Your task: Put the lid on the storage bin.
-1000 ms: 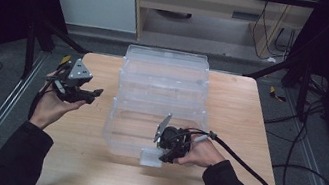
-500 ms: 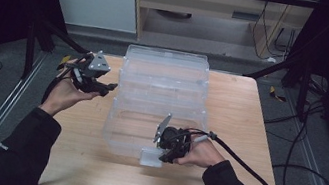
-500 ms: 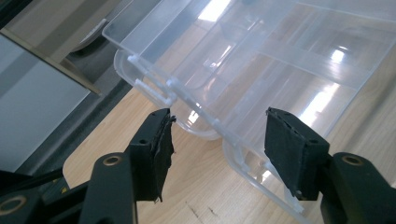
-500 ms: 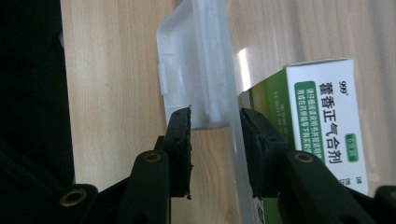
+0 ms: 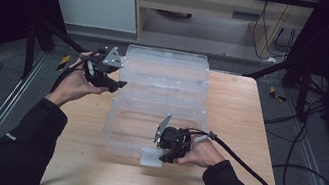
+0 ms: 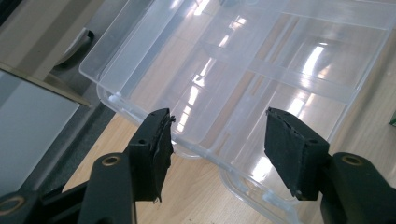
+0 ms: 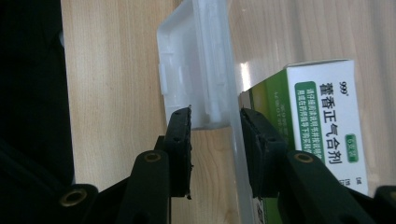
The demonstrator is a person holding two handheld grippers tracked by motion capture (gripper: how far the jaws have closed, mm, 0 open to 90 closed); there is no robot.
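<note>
The right gripper [image 5: 162, 157] straddles the near wall of the clear plastic box [image 5: 163, 87] at its white latch [image 7: 194, 70]; its fingers [image 7: 180, 149] stand partly closed around latch and wall, contact not clear. A green-and-white carton [image 7: 322, 121] lies just beyond the inner finger, inside the box. The left gripper [image 5: 115, 84] hovers with fingers [image 6: 154, 149] spread wide and empty, the box's far half just ahead of them on the worktop [image 5: 244, 116].
</note>
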